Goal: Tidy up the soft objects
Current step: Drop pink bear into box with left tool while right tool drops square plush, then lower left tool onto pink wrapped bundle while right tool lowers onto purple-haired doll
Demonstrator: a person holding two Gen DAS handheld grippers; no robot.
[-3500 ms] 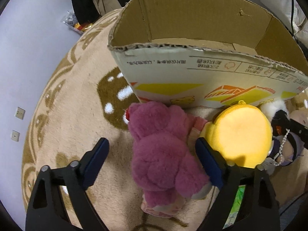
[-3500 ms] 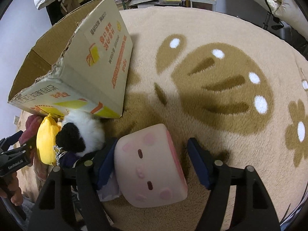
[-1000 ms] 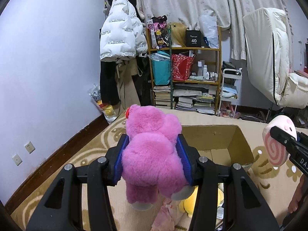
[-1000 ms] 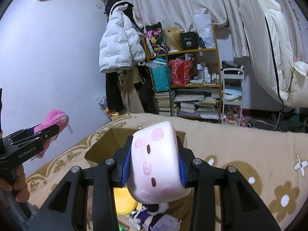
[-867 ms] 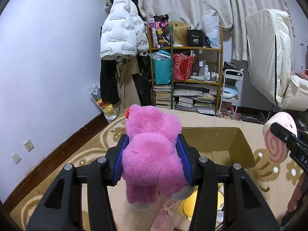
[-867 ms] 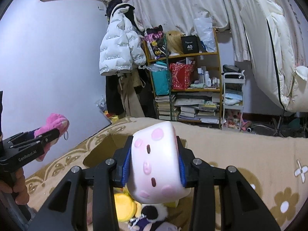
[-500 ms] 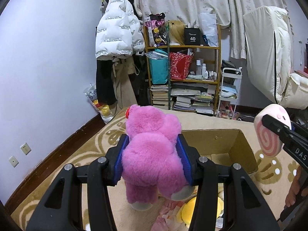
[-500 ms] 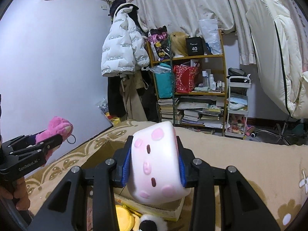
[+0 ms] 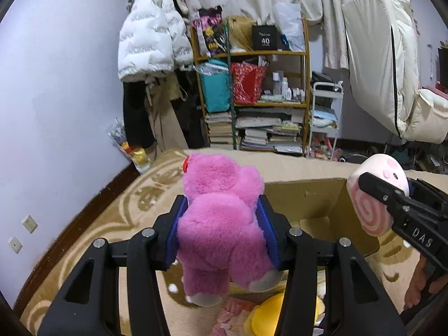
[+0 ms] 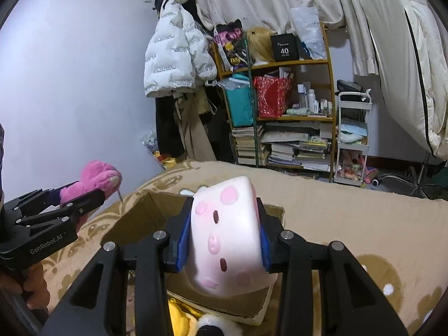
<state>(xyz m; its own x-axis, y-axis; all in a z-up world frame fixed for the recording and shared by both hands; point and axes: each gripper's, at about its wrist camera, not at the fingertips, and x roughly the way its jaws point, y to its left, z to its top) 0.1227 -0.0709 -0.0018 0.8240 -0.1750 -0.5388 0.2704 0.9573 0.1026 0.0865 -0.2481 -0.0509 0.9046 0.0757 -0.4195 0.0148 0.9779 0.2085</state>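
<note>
My left gripper (image 9: 221,232) is clamped on the pink plush bear (image 9: 221,224), blue pads squeezing its fluffy body from both sides, dead centre of the left wrist view. The bear hangs in the air, feet dangling toward the lower middle of the frame. Behind it, right of centre, sits the open cardboard box (image 9: 308,196) on the beige patterned rug (image 9: 117,218). At the bottom edge of that view a yellow plush (image 9: 268,316) lies on the rug, just in front of the box.

My right gripper (image 10: 224,238) is pinching the pale pink squishy block (image 10: 226,238), the one with the little face and rosy dots, in the centre of the right wrist view. It is held up over the box (image 10: 156,212), whose open mouth shows behind and below it. From the left wrist view the same block (image 9: 375,193) shows at the right edge, with a pink swirl on its end.

At the bottom of the right wrist view, a black-and-white plush (image 10: 215,326) peeks up beside the yellow one (image 10: 179,319). A cluttered wooden shelf (image 10: 291,112) stands against the far wall, upper middle.
</note>
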